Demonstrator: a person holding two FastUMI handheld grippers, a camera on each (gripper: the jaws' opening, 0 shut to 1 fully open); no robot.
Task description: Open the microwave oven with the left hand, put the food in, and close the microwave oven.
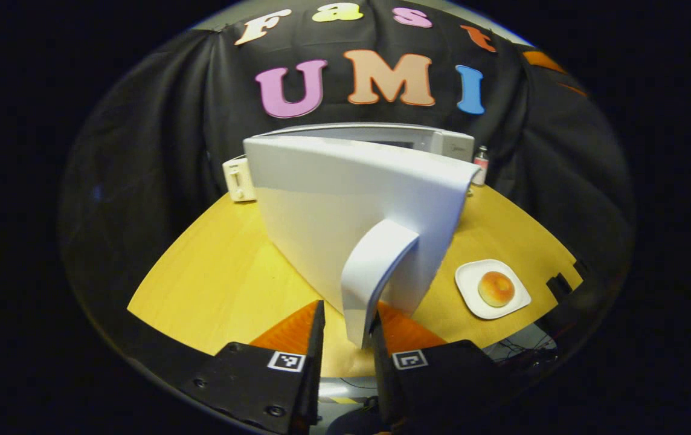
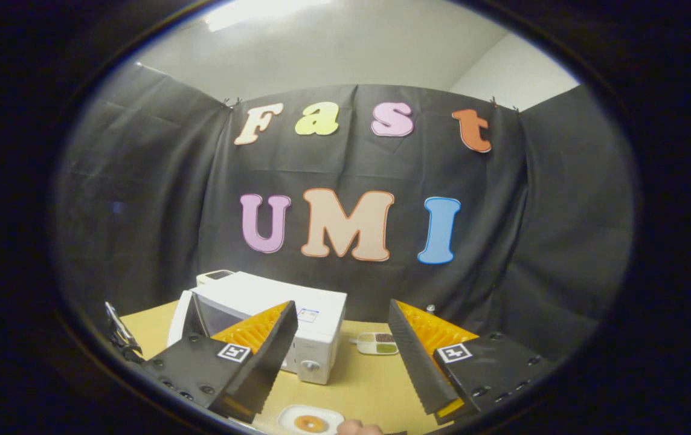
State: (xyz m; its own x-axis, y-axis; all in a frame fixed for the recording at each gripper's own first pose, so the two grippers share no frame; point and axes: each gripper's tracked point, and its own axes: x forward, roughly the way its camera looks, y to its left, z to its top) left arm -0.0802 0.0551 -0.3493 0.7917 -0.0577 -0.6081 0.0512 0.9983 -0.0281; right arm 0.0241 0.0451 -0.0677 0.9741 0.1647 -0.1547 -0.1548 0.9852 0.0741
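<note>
Currently the left claw [image 1: 345,329] is clenched on the white curved door handle [image 1: 376,266] of the white microwave oven [image 1: 357,199]; door swung partly open. Round bun on white plate [image 1: 493,289] sits at 3 o'clock. Right claw [image 2: 339,362] is held released.

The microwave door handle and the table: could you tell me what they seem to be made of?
Door handle: likely moulded plastic, smooth, matte white, with soft curved edges. Table: probably wood or wood laminate, yellow with faint straight grain and a slight sheen.

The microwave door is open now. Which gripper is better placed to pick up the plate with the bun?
Right. The right gripper is open and free above the plate. The left gripper is closed on the door handle.
</note>
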